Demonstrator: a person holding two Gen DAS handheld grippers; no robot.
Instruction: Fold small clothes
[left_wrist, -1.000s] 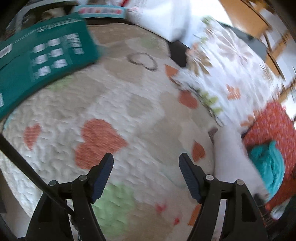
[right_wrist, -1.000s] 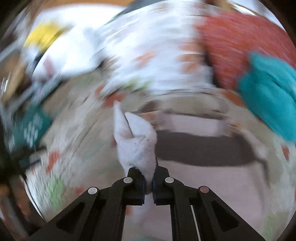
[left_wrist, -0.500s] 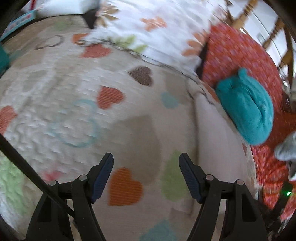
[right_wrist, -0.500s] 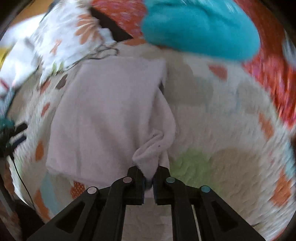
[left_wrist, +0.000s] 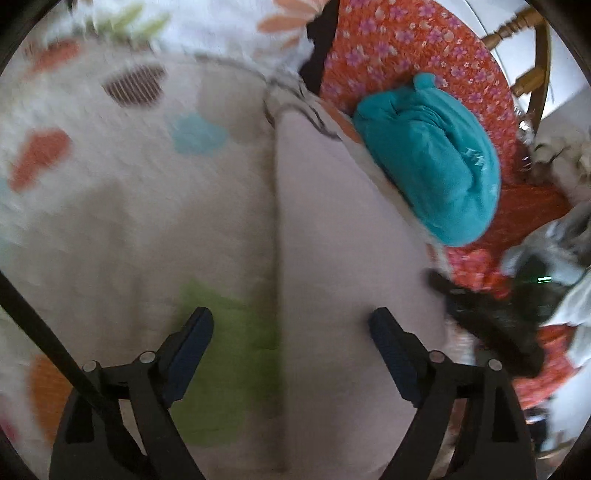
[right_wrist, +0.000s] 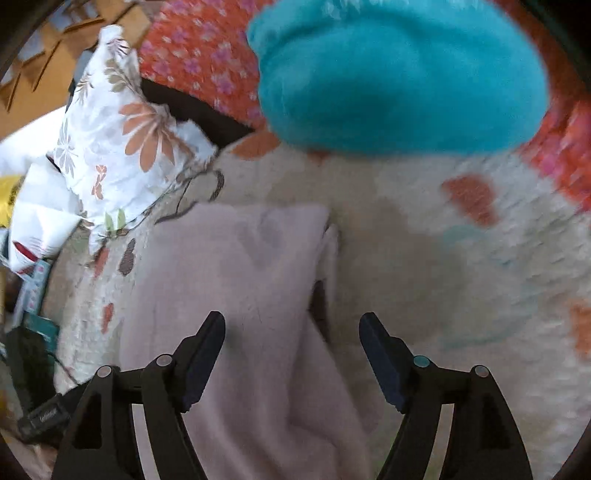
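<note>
A pale pinkish-white cloth (left_wrist: 347, 236) lies spread flat on the heart-patterned quilt (left_wrist: 110, 206). In the right wrist view the cloth (right_wrist: 240, 280) shows a raised fold along its right edge. My left gripper (left_wrist: 290, 332) is open and empty, low over the cloth's left edge. My right gripper (right_wrist: 291, 339) is open and empty, over the cloth's near right part. A folded teal garment (left_wrist: 436, 162) lies beyond the cloth on an orange floral fabric; it also fills the top of the right wrist view (right_wrist: 402, 74).
A white floral pillow (right_wrist: 122, 136) lies at the back left. The orange floral fabric (left_wrist: 417, 48) lies along the right side. A wooden chair (left_wrist: 532, 74) stands behind it. Grey clothes (left_wrist: 554, 251) and the other gripper's dark body (left_wrist: 491, 317) are at the right.
My right gripper has opened and let go of the cloth's corner, which now lies on the quilt. My left gripper has swung right over the cloth's edge, still open.
</note>
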